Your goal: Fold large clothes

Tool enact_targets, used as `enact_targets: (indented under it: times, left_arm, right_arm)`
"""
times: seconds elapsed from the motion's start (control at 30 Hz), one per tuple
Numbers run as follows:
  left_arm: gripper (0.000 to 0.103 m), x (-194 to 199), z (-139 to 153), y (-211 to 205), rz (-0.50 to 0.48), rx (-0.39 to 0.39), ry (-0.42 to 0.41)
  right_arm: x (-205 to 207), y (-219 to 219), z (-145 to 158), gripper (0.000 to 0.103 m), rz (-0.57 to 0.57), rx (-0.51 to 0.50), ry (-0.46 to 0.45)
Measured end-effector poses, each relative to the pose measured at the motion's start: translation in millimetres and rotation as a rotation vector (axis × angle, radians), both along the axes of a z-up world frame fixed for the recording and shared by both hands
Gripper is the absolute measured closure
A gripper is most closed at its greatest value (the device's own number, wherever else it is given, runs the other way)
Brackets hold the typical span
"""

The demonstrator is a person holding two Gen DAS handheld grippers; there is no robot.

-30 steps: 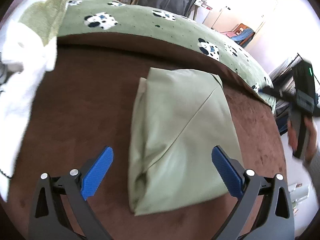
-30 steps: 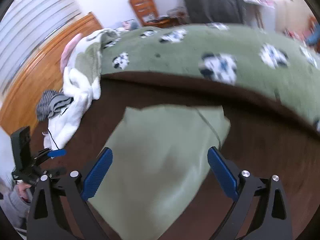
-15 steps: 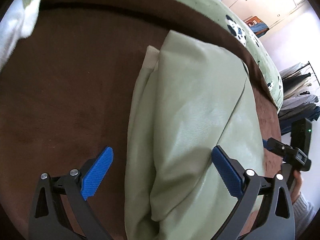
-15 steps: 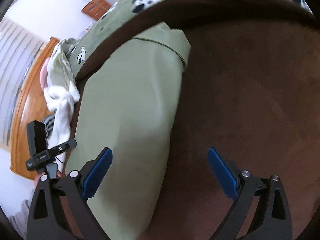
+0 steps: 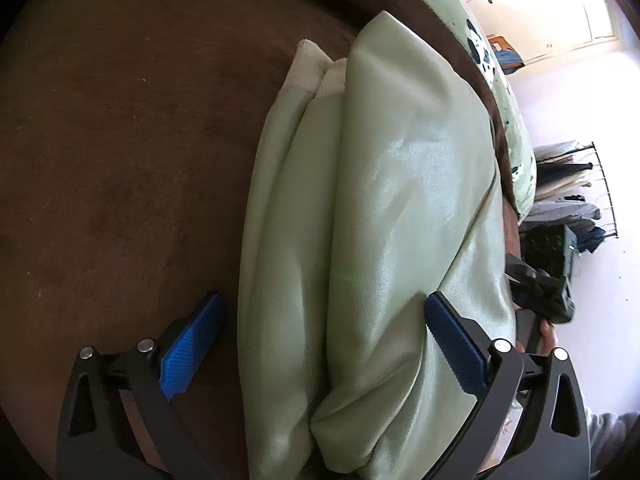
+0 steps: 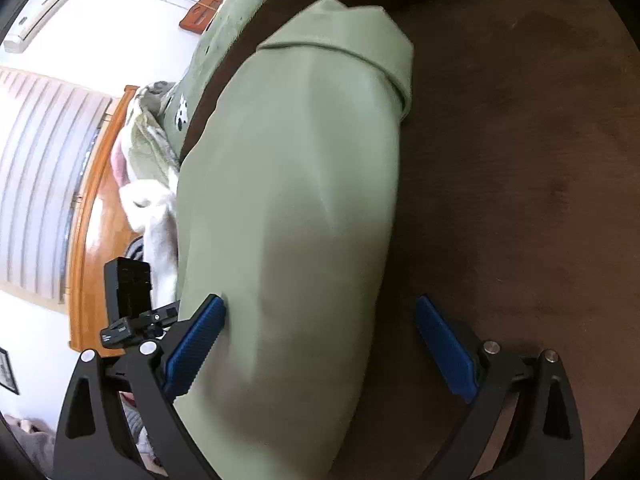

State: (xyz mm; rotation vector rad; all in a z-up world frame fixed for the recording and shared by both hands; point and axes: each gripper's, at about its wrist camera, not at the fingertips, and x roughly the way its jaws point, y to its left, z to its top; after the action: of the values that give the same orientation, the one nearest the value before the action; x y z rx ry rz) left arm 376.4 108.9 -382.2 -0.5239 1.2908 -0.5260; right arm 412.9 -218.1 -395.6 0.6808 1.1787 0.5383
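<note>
The folded pale green garment (image 5: 384, 208) lies on the brown blanket (image 5: 120, 140). The left gripper (image 5: 320, 344) and right gripper (image 6: 320, 344) straddle its opposite edges at six o'clock, jaws wide, holding nothing. Likely next: pinch both edges for another fold.

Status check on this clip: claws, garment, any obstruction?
Left claw open, straddling the left edge of the folded green garment. Right claw open, straddling its right edge. Garment lies folded on brown blanket. Nothing in the way.
</note>
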Motion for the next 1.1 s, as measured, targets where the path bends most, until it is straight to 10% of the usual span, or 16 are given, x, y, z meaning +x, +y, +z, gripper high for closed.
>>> enact_targets:
  times: [0.37,0.47,0.7,1.1]
  left_arm:
    - [0.006,12.8,-5.8,-11.1,-0.048,-0.117,0.048]
    - [0.007,14.9,-4.3,-18.3,-0.065,-0.097,0.045]
    - [0.045,0.4,6.1,-22.6,-0.062,-0.01,-0.012]
    - [0.062,-17.4,46.1,-46.3,-0.06,0.13,-0.174]
  right_arm:
    - [9.8,7.0,-3.7,0.009,0.034,0.006,0.016]
    - [5.8,7.4,-2.4,0.034,0.038,-0.012,0.014]
    - [0.0,17.8,8.5,0.048,0.034,-0.144,-0.029]
    - [-8.9,27.8,24.0,0.059,0.034,-0.223,-0.113]
